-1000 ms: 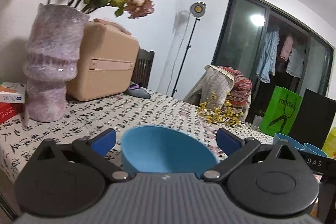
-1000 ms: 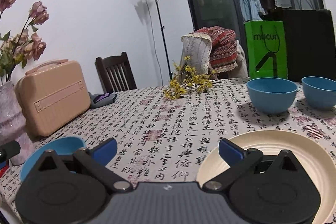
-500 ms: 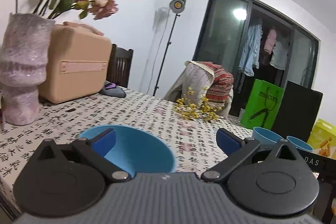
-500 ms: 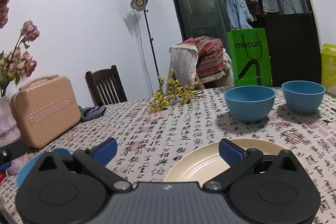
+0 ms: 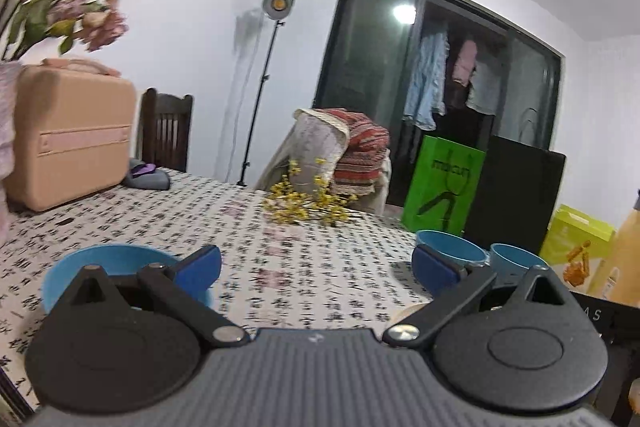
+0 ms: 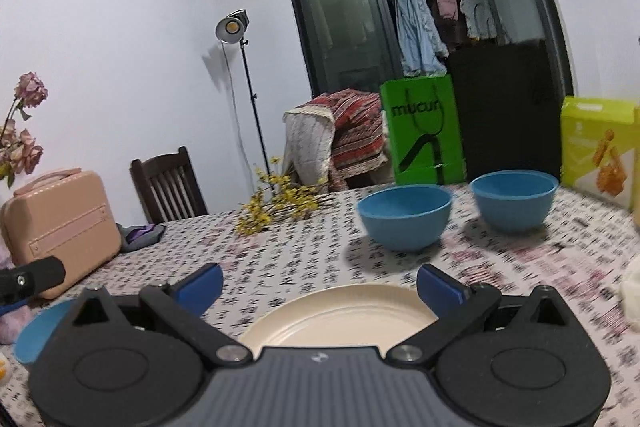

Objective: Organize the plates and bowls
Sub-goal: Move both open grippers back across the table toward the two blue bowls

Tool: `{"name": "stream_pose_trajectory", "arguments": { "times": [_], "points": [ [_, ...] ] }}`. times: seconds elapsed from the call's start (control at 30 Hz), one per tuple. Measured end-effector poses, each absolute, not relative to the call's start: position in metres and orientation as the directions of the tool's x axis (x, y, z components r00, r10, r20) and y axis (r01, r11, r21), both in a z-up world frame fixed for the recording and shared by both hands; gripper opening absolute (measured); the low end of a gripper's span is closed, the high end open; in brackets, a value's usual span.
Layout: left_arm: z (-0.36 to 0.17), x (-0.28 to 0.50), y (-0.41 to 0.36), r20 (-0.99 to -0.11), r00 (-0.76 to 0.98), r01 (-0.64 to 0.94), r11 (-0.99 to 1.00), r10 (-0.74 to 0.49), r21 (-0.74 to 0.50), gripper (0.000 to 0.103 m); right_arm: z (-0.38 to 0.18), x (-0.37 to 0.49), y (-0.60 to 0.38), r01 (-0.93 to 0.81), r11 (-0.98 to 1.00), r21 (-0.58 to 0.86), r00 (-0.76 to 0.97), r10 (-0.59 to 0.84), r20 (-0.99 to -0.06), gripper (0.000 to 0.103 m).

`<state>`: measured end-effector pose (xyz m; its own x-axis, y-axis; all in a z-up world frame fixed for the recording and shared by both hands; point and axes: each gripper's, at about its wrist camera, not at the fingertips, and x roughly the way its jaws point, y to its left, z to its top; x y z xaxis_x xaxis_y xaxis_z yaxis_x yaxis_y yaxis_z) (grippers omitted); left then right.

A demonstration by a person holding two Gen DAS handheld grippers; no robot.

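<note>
A blue bowl (image 5: 100, 263) sits on the patterned tablecloth, partly behind the left finger of my left gripper (image 5: 316, 267), which stands open and holds nothing. Two more blue bowls (image 6: 404, 217) (image 6: 514, 199) stand side by side further back on the table; in the left wrist view they (image 5: 452, 251) (image 5: 516, 257) show just past the right finger. A cream plate (image 6: 340, 319) lies directly between the fingers of my right gripper (image 6: 320, 285), which is open above it. The first bowl's rim (image 6: 40, 323) peeks out at the lower left.
A peach case (image 5: 68, 143) and a vase of dried flowers (image 5: 60, 7) stand at the table's left. Yellow sprigs (image 6: 280, 203) lie mid-table. A green bag (image 6: 424, 131), a black panel (image 6: 508, 111) and a yellow box (image 6: 596, 151) line the far right side. A dark chair (image 6: 168, 187) is behind.
My left gripper has swung right, so the near blue bowl slid from between the fingers to the left. My right gripper also turned right, bringing the cream plate to its centre.
</note>
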<state>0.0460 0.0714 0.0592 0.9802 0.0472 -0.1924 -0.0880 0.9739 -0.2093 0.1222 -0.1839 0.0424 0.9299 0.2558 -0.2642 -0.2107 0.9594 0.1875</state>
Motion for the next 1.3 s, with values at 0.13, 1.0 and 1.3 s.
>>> {"name": "stream_pose_trajectory", "arguments": {
  "times": [0.13, 1.0, 1.3],
  "points": [
    [0.059, 0.052, 0.054, -0.214, 0.977, -0.043, 0.981, 0.002, -0.188, 0.103, 0.046, 0.118, -0.201, -0.195, 0.967, 0.165, 0.937, 0.233, -0.259, 0.103],
    [0.065, 0.069, -0.007, -0.213, 0.973, 0.069, 0.992, -0.09, -0.105, 0.103, 0.027, 0.097, -0.271, -0.082, 0.978, 0.192, 0.963, 0.127, -0.239, 0.103],
    [0.073, 0.094, -0.013, -0.206, 0.973, 0.078, 0.99, -0.102, -0.119, 0.103, 0.029, 0.109, -0.281, -0.058, 0.982, 0.182, 0.967, 0.101, -0.235, 0.103]
  ]
}}
